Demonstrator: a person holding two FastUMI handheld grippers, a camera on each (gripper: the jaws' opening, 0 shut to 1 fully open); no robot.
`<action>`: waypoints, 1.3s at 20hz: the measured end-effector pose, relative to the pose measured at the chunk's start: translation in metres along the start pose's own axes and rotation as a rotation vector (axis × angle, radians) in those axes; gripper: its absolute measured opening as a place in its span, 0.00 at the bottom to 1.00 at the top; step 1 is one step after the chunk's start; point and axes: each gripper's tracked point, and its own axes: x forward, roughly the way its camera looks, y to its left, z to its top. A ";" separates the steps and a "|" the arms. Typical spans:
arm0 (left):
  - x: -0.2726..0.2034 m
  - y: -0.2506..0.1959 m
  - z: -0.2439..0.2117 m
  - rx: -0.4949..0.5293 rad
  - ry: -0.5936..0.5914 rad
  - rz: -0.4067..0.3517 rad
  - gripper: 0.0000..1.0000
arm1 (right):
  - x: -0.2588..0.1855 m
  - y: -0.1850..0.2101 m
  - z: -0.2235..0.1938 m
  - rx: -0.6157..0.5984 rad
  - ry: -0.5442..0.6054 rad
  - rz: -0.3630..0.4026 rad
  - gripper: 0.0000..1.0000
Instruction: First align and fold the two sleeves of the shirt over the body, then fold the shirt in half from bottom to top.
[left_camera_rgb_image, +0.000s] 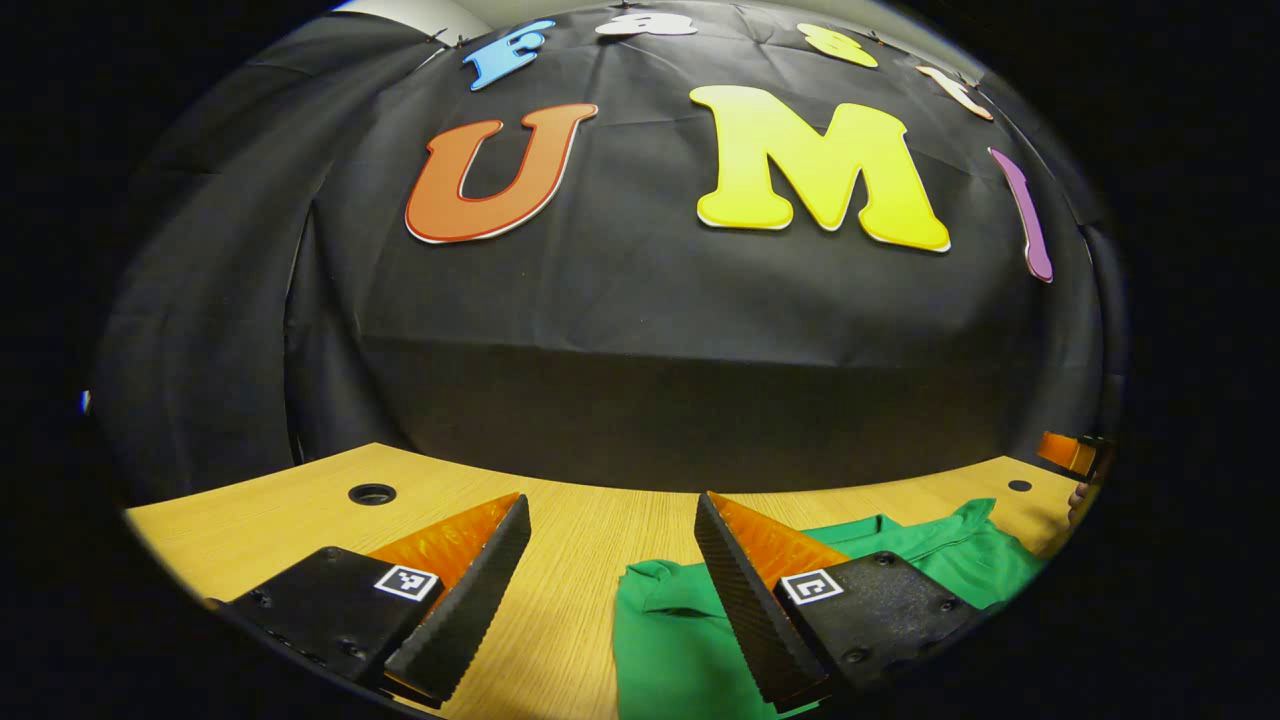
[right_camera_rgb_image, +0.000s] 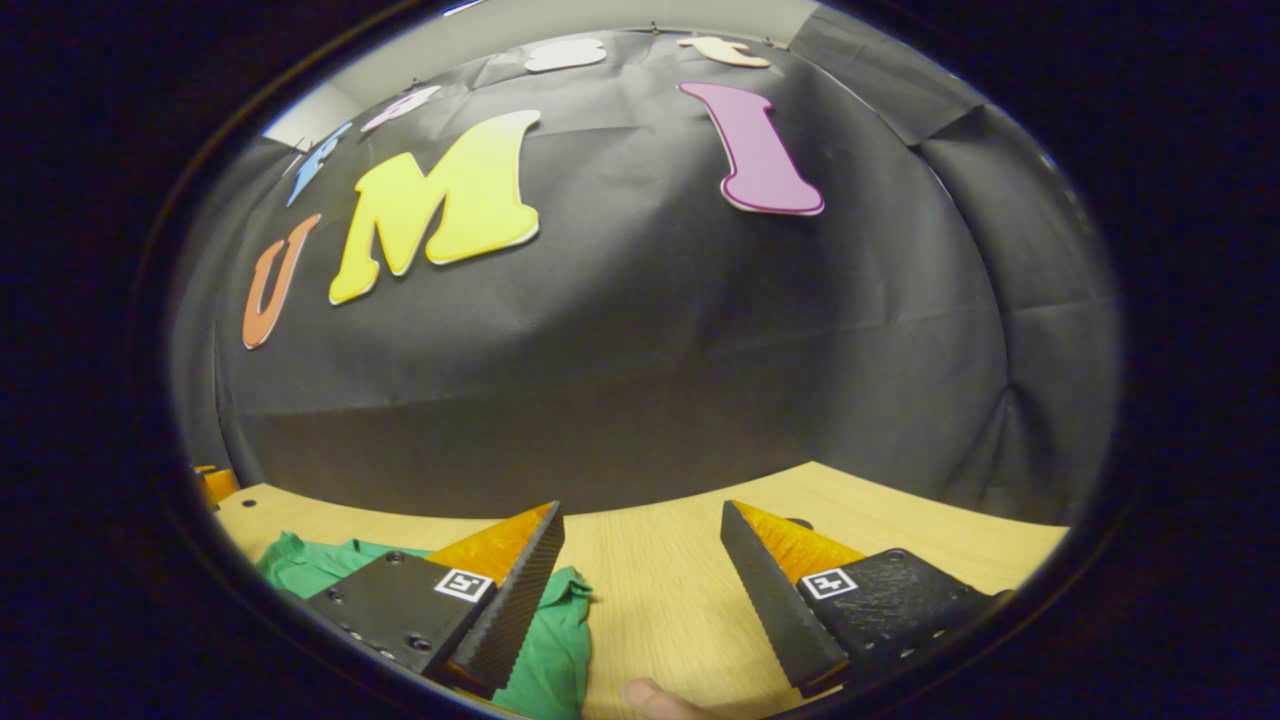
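Both my left claw (left_camera_rgb_image: 612, 555) and right claw (right_camera_rgb_image: 640, 560) are released; the green shirt (left_camera_rgb_image: 680, 640) looks soft and light, so I should pinch each sleeve edge on the tabletop (left_camera_rgb_image: 580, 560).

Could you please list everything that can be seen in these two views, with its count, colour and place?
shirt: one, green, lying rumpled on the table between the two grippers; its collar end shows at the right of the left gripper view, a sleeve at the lower left of the right gripper view.
table: one, light wood, across the bottom of both views, with dark round holes near its back edge.
booth wall: one, black cloth, behind the table.
left gripper: one, open, above the table with one finger over the shirt.
right gripper: one, open, over bare table beside the shirt.
fingertip: one, of the person, at the bottom edge of the right gripper view.
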 end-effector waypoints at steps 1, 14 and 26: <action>-0.007 0.002 0.000 0.015 -0.004 0.007 1.00 | -0.007 0.004 0.000 -0.009 -0.003 0.010 0.96; -0.149 0.021 -0.017 -0.088 0.085 0.051 1.00 | -0.166 -0.008 0.005 -0.091 -0.016 0.002 0.96; -0.295 -0.042 0.071 0.061 0.067 -0.048 1.00 | -0.329 -0.019 0.088 -0.209 0.018 0.006 0.95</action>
